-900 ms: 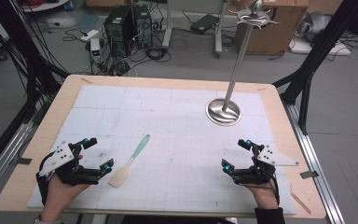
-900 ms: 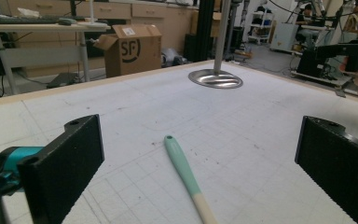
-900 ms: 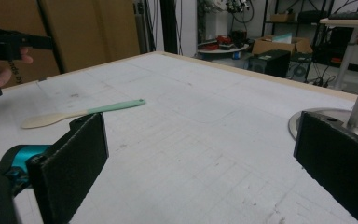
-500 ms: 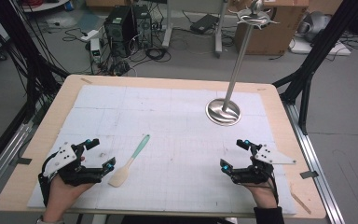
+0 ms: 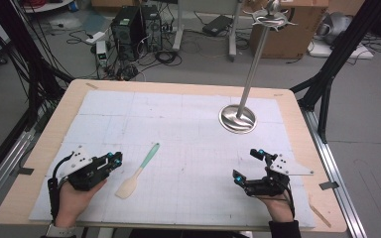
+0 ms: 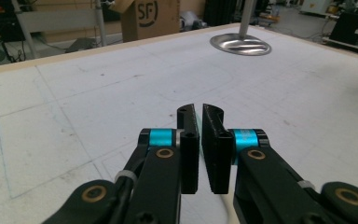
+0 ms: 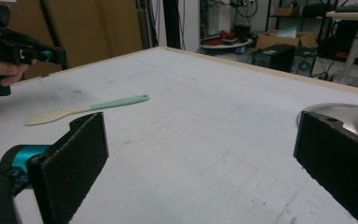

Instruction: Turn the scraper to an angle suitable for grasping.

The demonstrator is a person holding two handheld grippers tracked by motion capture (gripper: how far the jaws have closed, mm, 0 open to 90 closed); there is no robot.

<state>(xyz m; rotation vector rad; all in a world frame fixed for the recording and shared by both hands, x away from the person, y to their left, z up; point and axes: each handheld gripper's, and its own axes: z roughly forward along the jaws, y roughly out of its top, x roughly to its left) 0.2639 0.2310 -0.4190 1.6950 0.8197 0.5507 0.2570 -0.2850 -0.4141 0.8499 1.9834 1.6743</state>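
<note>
Lying on the white gridded mat (image 5: 188, 119), the spatula (image 5: 138, 171) rests flat and untouched, its pale cream blade toward the person and its mint-green handle pointing away and slightly to the right in the high view. The left gripper (image 5: 115, 158) sits just beside it, on the blade's left, with its jaws drawn nearly together and nothing between them; the left gripper view confirms the narrow slit between the black pads (image 6: 190, 140) and bare mat ahead. The right gripper (image 5: 248, 163) rests well apart on the far side of the mat, its jaws spread wide and empty; in the right gripper view the spatula (image 7: 86, 109) lies beyond the left-hand pad (image 7: 81, 163), with the left gripper (image 7: 46, 55) farther off. The steel stand (image 5: 238, 118), a polished round base with an upright pole, is near the right gripper and clear of the spatula. The relation that governs the coming move, as judged here: the spatula's long axis runs roughly parallel to the left gripper's reach, so that the nearer, left hand would need to open and turn across the handle to take it.
</note>
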